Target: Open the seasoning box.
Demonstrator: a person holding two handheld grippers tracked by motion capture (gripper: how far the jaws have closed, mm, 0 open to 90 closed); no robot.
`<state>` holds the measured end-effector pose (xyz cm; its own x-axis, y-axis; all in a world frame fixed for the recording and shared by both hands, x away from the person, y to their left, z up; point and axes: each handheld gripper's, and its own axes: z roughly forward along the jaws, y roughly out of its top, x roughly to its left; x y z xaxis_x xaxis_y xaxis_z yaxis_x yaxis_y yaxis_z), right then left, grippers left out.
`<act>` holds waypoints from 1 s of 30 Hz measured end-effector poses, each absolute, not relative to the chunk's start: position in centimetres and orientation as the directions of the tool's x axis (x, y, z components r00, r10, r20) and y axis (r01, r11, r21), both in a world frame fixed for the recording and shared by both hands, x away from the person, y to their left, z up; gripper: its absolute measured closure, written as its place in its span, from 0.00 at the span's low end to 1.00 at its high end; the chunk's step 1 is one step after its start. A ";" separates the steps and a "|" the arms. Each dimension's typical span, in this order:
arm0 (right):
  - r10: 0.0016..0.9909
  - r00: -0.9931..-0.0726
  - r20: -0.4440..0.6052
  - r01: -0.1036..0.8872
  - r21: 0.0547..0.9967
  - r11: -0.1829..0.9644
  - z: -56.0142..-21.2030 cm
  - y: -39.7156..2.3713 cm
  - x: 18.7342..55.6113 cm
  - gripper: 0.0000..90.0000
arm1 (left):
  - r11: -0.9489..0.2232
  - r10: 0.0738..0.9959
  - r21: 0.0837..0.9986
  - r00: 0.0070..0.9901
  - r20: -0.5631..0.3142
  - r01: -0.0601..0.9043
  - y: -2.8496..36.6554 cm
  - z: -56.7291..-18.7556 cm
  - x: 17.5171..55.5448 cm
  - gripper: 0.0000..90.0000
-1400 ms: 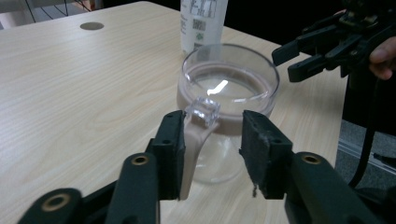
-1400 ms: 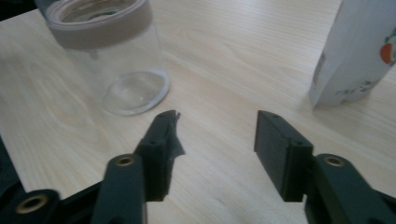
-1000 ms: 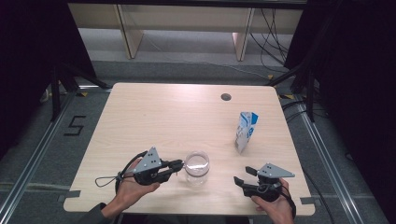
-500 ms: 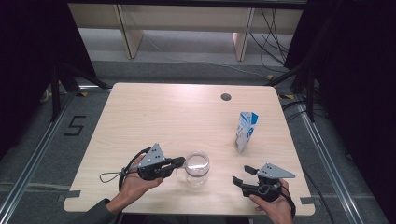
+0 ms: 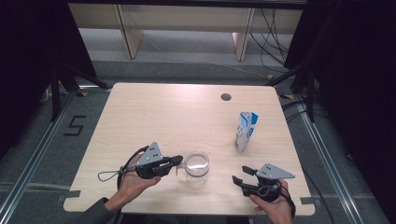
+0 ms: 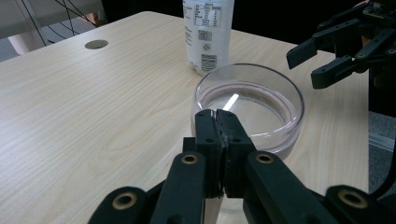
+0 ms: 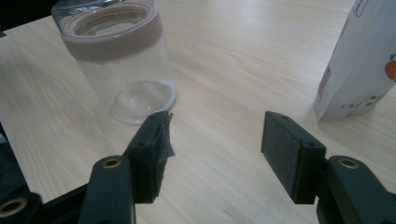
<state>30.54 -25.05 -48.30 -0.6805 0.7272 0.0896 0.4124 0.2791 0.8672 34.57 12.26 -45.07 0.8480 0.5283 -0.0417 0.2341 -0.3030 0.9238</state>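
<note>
At the near edge of the wooden table (image 5: 140, 112), I work a pair of two-jaw grippers around a clear glass (image 5: 196, 168), which stands upright near the front edge in the high view, its long axis vertical and its open mouth pointing straight up. A pale band rings it just under the rim.

My left gripper (image 5: 176, 161) lies at the glass's 9 o'clock, pointing toward 3 o'clock. In the left gripper view its jaws are pressed together at the near rim of the glass (image 6: 250, 105), with a thin edge of the glass wall caught between the pads.

My right gripper (image 5: 240, 175) sits at the glass's 3 o'clock, well apart from it, aimed back toward 9 o'clock. Its jaws have just been closing somewhat yet stand apart with only bare table between them. In the right gripper view the glass (image 7: 121, 60) rises at 11 o'clock of those jaws.

A white and blue carton (image 5: 245, 131) stands upright at 1 o'clock from the glass in the high view, its long axis also vertical, its folded top up. A round cable hole (image 5: 226, 97) marks the table's far side.
</note>
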 end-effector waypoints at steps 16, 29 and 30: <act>0.731 -0.677 0.085 0.412 0.867 0.281 -48.2 -24.9 30.5 0.46 | -0.317 0.531 0.925 0.848 -0.010 0.209 12.3 -45.1 34.3 0.98; 0.725 -0.680 0.113 0.431 0.861 0.270 -48.2 -24.8 30.5 0.46 | -0.314 0.525 0.926 0.851 -0.013 0.208 12.4 -45.2 33.9 0.98; 0.725 -0.681 0.106 0.426 0.862 0.274 -48.2 -24.8 30.5 0.46 | -0.314 0.525 0.927 0.851 -0.010 0.205 12.4 -45.2 33.9 0.98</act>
